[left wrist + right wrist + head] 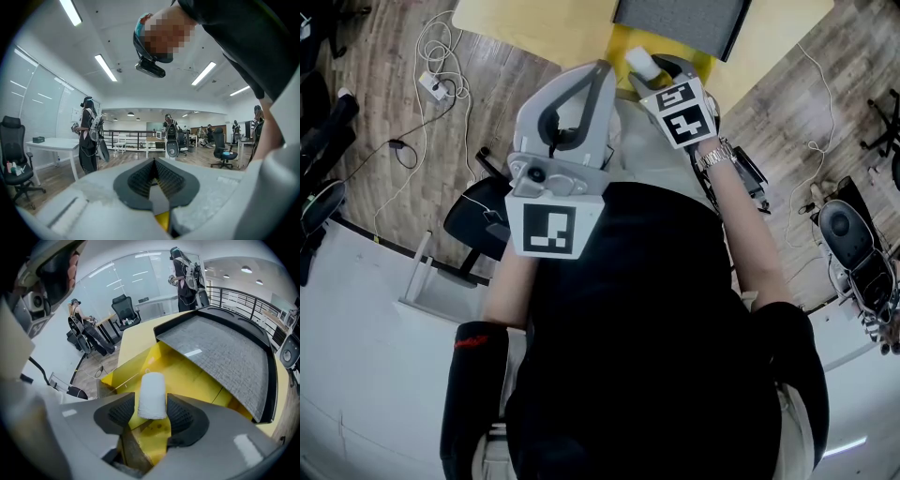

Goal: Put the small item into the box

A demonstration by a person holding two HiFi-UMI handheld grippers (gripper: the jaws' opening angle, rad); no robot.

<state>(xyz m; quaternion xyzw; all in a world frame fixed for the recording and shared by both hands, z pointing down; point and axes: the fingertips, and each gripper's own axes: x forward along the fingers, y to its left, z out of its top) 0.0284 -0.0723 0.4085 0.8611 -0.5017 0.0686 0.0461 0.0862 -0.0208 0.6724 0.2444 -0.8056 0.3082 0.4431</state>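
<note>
A small white spool (152, 394) sits between the jaws of my right gripper (151, 411), with a thin gap showing at the left pad, so the pads are not pressing on it. It hangs over the open yellow box (192, 376), whose grey-lined lid (220, 350) stands tilted back. In the head view the right gripper (652, 67) reaches out over the yellow box (623, 42) with the spool (641, 63) at its tip. My left gripper (600, 69) is held in front of the chest; its jaws meet at the tips, shut on nothing (153, 161).
The box stands on a pale yellow table (534, 23). Cables and a power strip (433, 86) lie on the wooden floor at the left, a black chair (478, 220) stands close by, and a machine base (851, 234) is at the right. People (89, 136) stand by a white table (51, 143).
</note>
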